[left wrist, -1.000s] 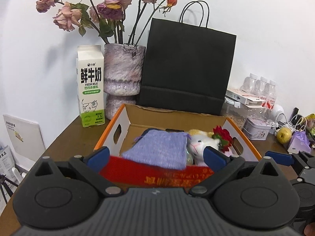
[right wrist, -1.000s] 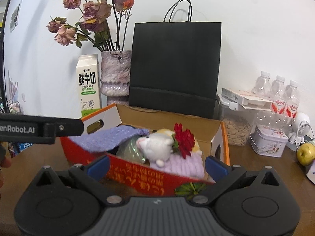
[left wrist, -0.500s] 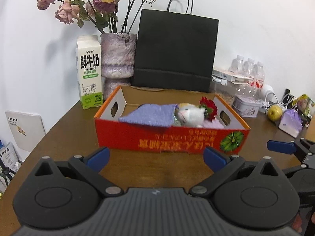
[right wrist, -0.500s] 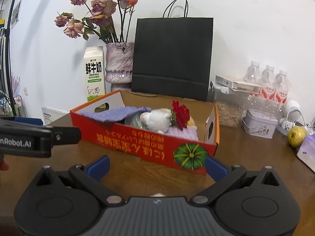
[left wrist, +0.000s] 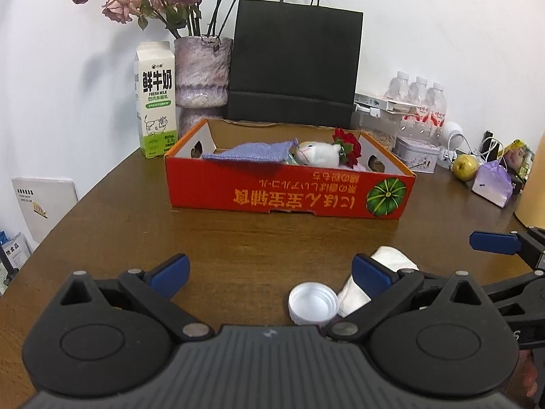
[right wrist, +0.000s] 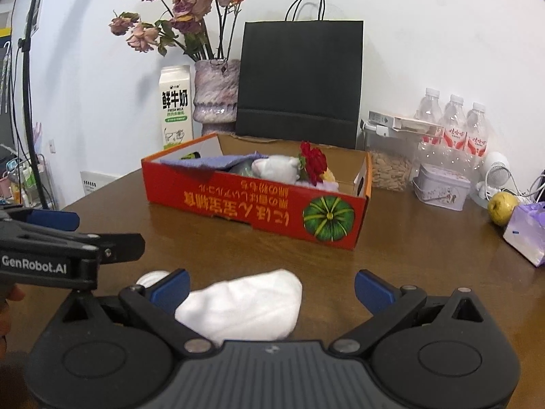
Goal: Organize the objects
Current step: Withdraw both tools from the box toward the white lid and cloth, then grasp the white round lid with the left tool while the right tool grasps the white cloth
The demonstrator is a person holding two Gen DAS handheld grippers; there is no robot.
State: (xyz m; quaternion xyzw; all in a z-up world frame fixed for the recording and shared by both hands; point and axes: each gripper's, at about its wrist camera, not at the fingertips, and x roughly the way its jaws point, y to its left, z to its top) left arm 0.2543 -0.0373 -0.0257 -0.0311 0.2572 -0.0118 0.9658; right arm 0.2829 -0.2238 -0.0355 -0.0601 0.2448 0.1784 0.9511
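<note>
A red cardboard box (left wrist: 289, 192) (right wrist: 252, 206) stands mid-table, holding a purple cloth (left wrist: 252, 151), a white plush toy (left wrist: 318, 153) and a red flower (left wrist: 349, 145). A white cap (left wrist: 313, 306) and a white cloth bundle (right wrist: 245, 306) (left wrist: 391, 266) lie on the table near me. My left gripper (left wrist: 270, 271) is open and empty, the cap just inside its right finger. My right gripper (right wrist: 272, 284) is open and empty, with the white cloth between its fingers.
Behind the box stand a milk carton (left wrist: 156, 99), a vase of dried roses (left wrist: 202, 78) and a black paper bag (left wrist: 294, 64). At the right are water bottles (right wrist: 454, 126), a tin (right wrist: 441, 187), a pear (right wrist: 502, 204) and a purple pouch (right wrist: 531, 231).
Both grippers have pulled back from the box toward the table's near edge. The white cap and white cloth have come into view close to the fingers.
</note>
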